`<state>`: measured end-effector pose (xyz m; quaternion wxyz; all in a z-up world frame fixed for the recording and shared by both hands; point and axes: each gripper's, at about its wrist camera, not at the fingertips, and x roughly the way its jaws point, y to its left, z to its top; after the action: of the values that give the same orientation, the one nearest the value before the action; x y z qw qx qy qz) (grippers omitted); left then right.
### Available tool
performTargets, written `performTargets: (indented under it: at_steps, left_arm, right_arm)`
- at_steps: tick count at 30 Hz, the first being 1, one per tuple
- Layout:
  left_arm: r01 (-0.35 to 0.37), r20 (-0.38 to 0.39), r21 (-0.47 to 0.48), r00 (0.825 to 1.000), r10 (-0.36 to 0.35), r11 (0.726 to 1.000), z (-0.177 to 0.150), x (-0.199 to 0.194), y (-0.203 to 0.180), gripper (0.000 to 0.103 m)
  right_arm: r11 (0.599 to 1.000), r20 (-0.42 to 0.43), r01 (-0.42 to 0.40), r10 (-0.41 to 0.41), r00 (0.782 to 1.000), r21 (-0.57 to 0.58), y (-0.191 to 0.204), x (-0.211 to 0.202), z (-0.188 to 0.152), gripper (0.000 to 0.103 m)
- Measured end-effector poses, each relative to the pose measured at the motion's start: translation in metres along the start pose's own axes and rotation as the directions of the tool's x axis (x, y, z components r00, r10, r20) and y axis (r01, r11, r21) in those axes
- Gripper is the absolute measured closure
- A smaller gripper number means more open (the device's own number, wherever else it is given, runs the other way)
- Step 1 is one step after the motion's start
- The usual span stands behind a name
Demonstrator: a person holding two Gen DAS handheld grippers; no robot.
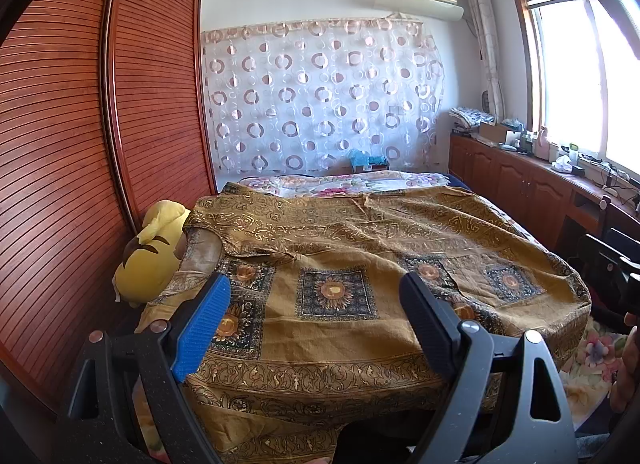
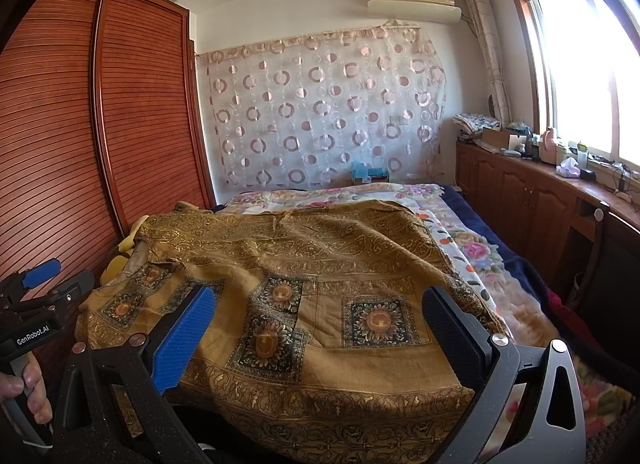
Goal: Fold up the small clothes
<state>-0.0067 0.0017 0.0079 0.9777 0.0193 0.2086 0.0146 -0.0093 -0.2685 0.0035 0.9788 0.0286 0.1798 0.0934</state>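
Note:
A mustard-gold patterned garment [image 1: 340, 256] with dark sunflower squares lies spread flat across the bed, also filling the right wrist view [image 2: 320, 296]. My left gripper [image 1: 316, 288] hovers above its near hem, open, with nothing between its blue and black pads. My right gripper [image 2: 320, 300] hangs over the garment's near right part, open and empty too. In the right wrist view the left gripper [image 2: 44, 284] shows at the far left, held by a hand [image 2: 28, 388].
A yellow plush toy [image 1: 152, 252] lies at the bed's left edge against the slatted wooden wardrobe [image 1: 80, 144]. A floral bedsheet [image 2: 460, 232] shows beyond and right of the garment. Wooden cabinets [image 2: 520, 192] with clutter run under the window at right.

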Motion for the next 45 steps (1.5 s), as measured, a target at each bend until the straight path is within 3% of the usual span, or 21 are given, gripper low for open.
performTargets:
  at_steps: [37, 45]
  left_arm:
    - [0.003, -0.002, 0.000, 1.000, -0.003, 1.000, -0.002, 0.001, 0.001, 0.016]
    - [-0.004, -0.041, -0.021, 0.999, 0.003, 1.000, -0.007, 0.008, 0.025, 0.016]
  right_arm:
    - [1.000, -0.006, -0.006, 0.006, 1.000, -0.004, 0.001, 0.001, -0.002, 0.000]
    - [0.999, -0.044, -0.052, 0.052, 0.998, -0.004, 0.001, 0.012, -0.006, 0.000]
